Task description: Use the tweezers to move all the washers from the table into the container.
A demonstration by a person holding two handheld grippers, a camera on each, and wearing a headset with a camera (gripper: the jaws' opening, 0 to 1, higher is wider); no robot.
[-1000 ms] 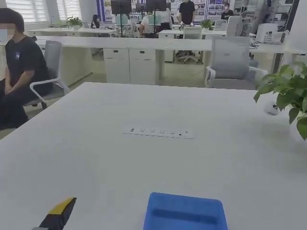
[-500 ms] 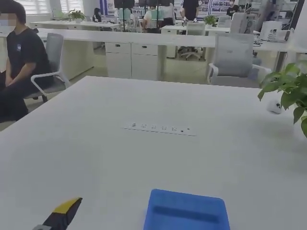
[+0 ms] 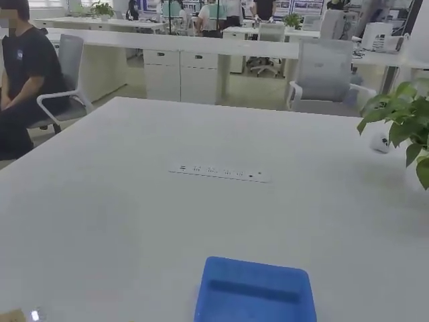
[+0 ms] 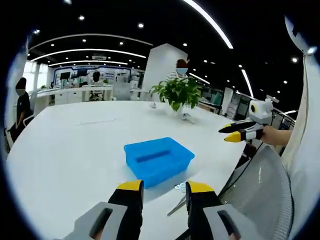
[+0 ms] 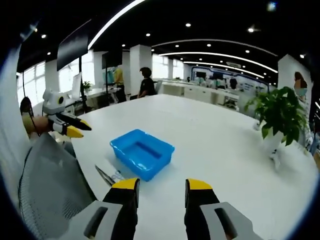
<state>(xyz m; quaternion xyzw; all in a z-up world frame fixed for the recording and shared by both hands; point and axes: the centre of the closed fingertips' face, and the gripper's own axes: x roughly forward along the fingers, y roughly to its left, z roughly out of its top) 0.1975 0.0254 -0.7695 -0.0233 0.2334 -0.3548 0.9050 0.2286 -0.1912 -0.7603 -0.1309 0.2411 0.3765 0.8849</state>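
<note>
The blue container (image 3: 255,295) stands open and upright, with silver tweezers (image 5: 104,175) and washers (image 4: 179,187) lying just beside it.

The blue container (image 3: 255,292) sits at the desk's near edge in the head view, and the picture's bottom edge cuts off its near wall. A pale blurred shape (image 3: 20,315) in the bottom-left corner is too cut off to identify. The plant (image 3: 402,124) at the desk's right edge runs out of frame. In the left gripper view, one end of the tweezers (image 4: 176,206) is hidden behind a jaw of the left gripper (image 4: 165,186). The washers (image 4: 179,187) beside them are too small to count.
</note>
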